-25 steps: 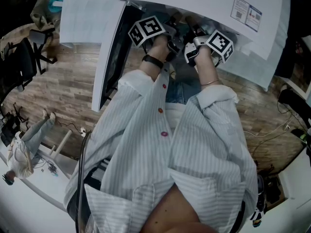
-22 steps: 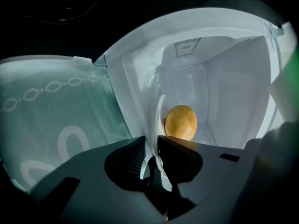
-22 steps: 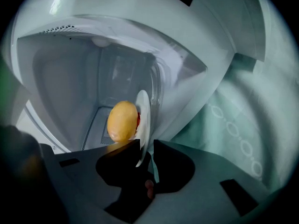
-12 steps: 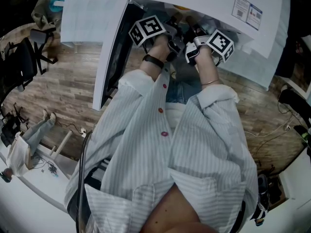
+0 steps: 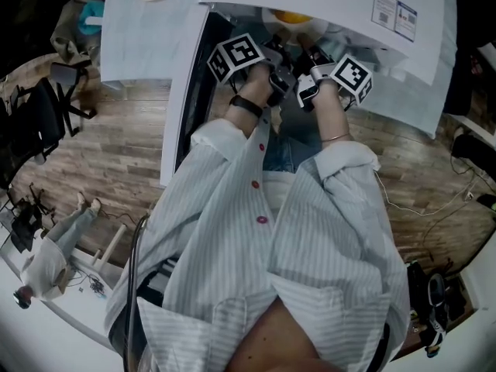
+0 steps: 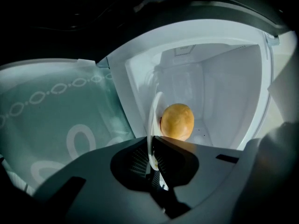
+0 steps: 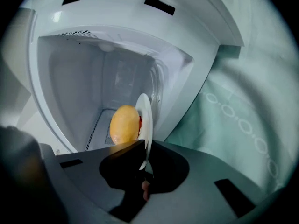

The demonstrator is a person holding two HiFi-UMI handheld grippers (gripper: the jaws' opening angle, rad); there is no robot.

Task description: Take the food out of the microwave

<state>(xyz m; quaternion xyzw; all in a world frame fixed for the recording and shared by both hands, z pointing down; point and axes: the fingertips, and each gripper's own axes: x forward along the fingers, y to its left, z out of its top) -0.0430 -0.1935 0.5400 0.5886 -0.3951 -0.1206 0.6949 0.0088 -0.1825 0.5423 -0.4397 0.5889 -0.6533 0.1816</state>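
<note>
Wood floor (image 5: 101,138), white microwave (image 6: 229,87) open. Just inside the microwave's mouth was a plate (image 6: 151,120) with a yellow bun (image 6: 177,121). Left gripper (image 6: 153,161) and right gripper (image 7: 144,161) jaws had just been closing, each pinched nearly together on the plate's rim.

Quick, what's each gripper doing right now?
Left gripper: jaws just closed, gripping the plate by its rim.
Right gripper: jaws just closed, gripping the same plate.

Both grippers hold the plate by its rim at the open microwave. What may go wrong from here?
The left gripper and right gripper have just closed on only the thin rim of the plate, so it may slip or tilt. The round bun seems loose on it and may roll off if it tilts.
</note>
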